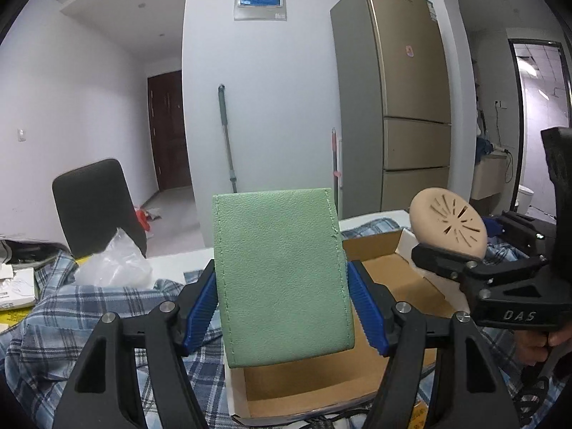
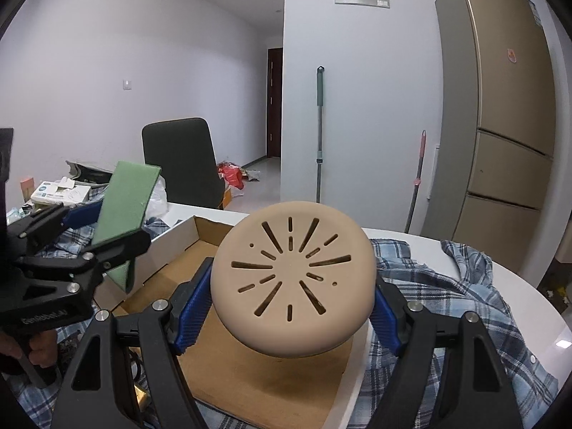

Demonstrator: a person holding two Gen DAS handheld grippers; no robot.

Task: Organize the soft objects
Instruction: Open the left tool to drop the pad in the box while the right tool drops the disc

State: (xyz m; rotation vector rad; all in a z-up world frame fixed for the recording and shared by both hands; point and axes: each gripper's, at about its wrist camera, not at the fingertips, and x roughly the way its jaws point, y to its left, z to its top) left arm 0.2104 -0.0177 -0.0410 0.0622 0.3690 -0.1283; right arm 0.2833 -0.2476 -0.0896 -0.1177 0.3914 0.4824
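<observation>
Starting at the far left of our left wrist view, we see a dark chair (image 1: 94, 203) standing beyond the table, and nearer to us a crumpled clear plastic bag (image 1: 114, 264) lying on the plaid shirt (image 1: 71, 321) that spreads under and to the left of our left gripper (image 1: 284, 307). Straight ahead, our left gripper is clamped on the green pad (image 1: 282, 275), its blue pads (image 1: 200, 311) pressing both long edges so the pad stands upright and tilts slightly away from us, lifted above the near end of the open cardboard box (image 1: 393, 279). The box sits just below and ahead of the fingers, its brown floor showing on either side of the pad. To the right of the box, our right gripper (image 1: 461, 250) comes in from the side, holding the beige round cushion (image 1: 448, 223) over the box's far right corner. Behind it stands the gold refrigerator (image 1: 397, 100). In our right wrist view, the left gripper (image 2: 107, 246) appears at the left edge with the green pad (image 2: 125, 203) raised over the box's left wall (image 2: 171, 246). In the middle, our right gripper (image 2: 293, 300) grips the beige round cushion (image 2: 293, 282) by its rim, slotted face toward us, hovering above the box floor. Further right, the plaid shirt (image 2: 464, 286) drapes over the white table (image 2: 529, 293).
</observation>
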